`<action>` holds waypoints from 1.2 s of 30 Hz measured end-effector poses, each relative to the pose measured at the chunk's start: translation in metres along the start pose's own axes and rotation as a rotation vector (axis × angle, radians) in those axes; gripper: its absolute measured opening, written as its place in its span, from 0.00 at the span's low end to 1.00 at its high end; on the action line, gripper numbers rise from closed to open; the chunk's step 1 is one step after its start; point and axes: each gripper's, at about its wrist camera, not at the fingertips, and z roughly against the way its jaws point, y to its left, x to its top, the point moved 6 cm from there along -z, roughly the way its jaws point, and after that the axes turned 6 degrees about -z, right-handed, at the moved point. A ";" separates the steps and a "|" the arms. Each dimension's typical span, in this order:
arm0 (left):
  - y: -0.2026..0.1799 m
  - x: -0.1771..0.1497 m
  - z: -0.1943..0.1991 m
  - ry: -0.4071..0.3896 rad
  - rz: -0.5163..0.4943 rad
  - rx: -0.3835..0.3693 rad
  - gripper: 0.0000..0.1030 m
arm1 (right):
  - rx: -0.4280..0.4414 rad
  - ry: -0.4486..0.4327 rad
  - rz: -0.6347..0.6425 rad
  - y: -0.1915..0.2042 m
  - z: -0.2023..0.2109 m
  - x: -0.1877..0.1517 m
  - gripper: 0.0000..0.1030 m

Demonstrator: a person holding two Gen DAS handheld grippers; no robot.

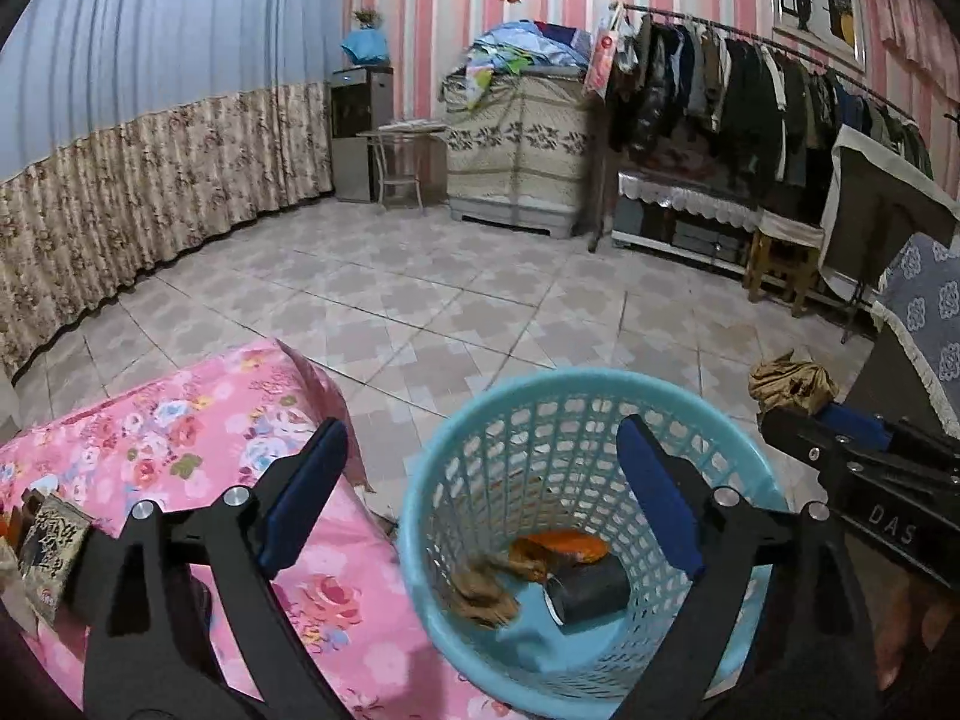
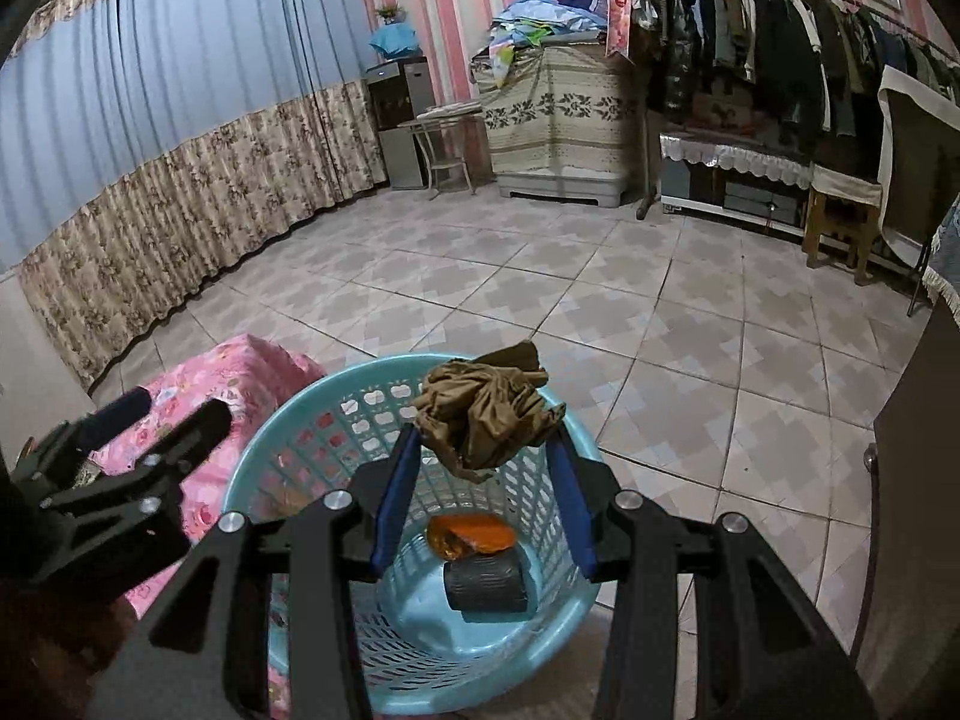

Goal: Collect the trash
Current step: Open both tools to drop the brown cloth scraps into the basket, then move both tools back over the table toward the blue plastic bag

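Note:
A light blue plastic basket (image 1: 420, 492) stands on the floor beside the pink floral table. Inside lie an orange wrapper (image 1: 561, 546), a dark can (image 1: 591, 591) and a brown crumpled scrap (image 1: 483, 597). My left gripper (image 1: 480, 462) is open and empty, its jaws wide above the basket's left rim. My right gripper (image 2: 483, 444) is shut on a crumpled brown wrapper (image 2: 486, 414) and holds it over the basket (image 2: 288, 420). That wrapper also shows in the left wrist view (image 1: 792, 384). The orange wrapper (image 2: 471, 534) and can (image 2: 486, 585) lie below it.
The pink floral tablecloth (image 1: 180, 438) carries a dark printed packet (image 1: 51, 552) at its left edge. A cloth-covered cabinet (image 1: 924, 312) stands at right. Tiled floor (image 1: 450, 300) stretches to a clothes rack (image 1: 750, 90), covered chest (image 1: 516, 144) and curtain (image 1: 120, 180).

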 end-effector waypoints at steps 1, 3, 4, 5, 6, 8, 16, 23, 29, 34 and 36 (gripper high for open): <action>0.004 0.000 0.003 -0.007 0.004 0.014 0.87 | 0.003 -0.003 0.000 0.000 0.001 -0.001 0.42; 0.010 0.000 0.008 -0.020 0.017 0.028 0.90 | 0.008 -0.005 0.000 0.003 -0.001 -0.002 0.42; 0.015 0.000 0.012 -0.026 0.026 0.038 0.90 | 0.012 -0.004 0.003 0.004 -0.002 -0.002 0.42; 0.020 -0.002 0.016 -0.030 0.034 0.051 0.91 | 0.018 -0.003 0.011 0.007 -0.003 -0.005 0.43; 0.025 -0.003 0.019 -0.034 0.041 0.060 0.91 | 0.017 0.002 0.023 0.011 -0.006 -0.007 0.43; 0.035 -0.009 0.026 -0.037 0.062 0.078 0.93 | 0.014 0.009 0.045 0.016 -0.009 -0.011 0.43; 0.069 -0.034 0.049 -0.026 0.097 0.142 0.94 | 0.026 0.034 0.092 0.042 -0.022 -0.026 0.47; 0.107 -0.058 0.080 -0.023 0.149 0.179 0.94 | -0.012 -0.001 0.074 0.050 -0.019 -0.027 0.80; 0.155 -0.097 0.123 0.001 0.185 0.256 0.95 | 0.041 -0.071 0.044 0.086 0.007 -0.027 0.87; 0.217 -0.129 0.159 0.022 0.228 0.333 0.95 | 0.150 -0.113 0.090 0.146 0.030 -0.044 0.89; 0.245 -0.145 0.171 0.044 0.235 0.385 0.95 | 0.181 -0.115 0.139 0.173 0.034 -0.055 0.90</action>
